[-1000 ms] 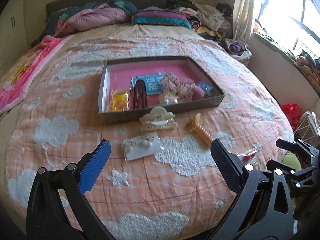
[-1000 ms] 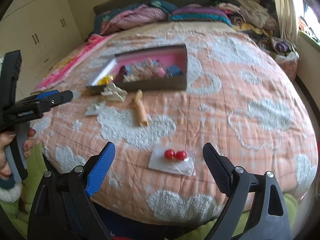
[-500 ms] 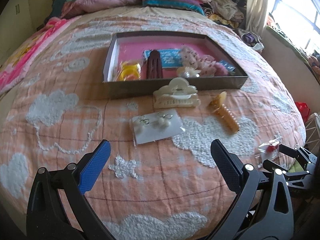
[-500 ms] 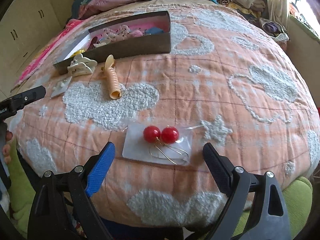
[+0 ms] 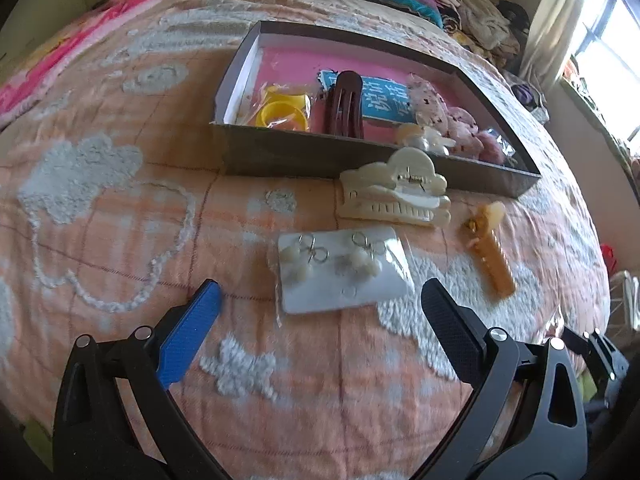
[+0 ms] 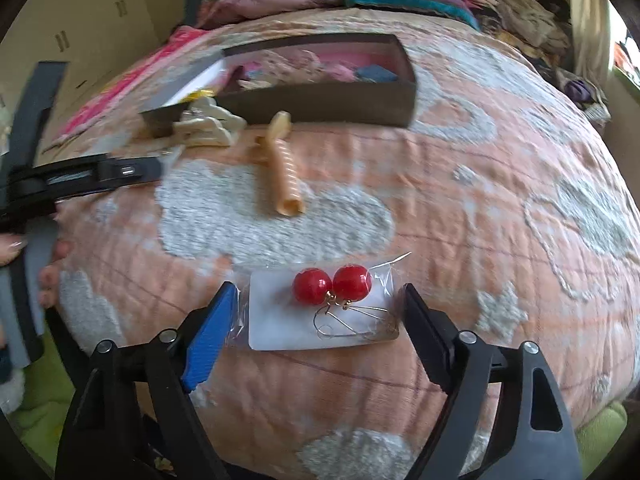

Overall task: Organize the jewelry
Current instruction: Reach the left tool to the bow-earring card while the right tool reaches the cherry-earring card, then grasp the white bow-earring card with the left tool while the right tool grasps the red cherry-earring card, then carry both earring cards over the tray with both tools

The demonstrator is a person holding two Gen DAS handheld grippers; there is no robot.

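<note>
Right claw (image 6: 316, 304): we have dropped it around the red earring card (image 6: 320, 316), jaws narrowing, not gripping. Left claw (image 5: 320, 300): lowered just short of the pearl earring card (image 5: 340, 272), wide open, empty.

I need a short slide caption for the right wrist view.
Open right gripper, jaws just closing, straddles a packet of red ball earrings on the peach bedspread.

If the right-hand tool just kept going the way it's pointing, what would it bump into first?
Most likely the packet of red ball earrings, which lies on the bedspread between the right gripper's open jaws, which have just been closing. Depth is hard to judge, so the pads may land beside it.
</note>
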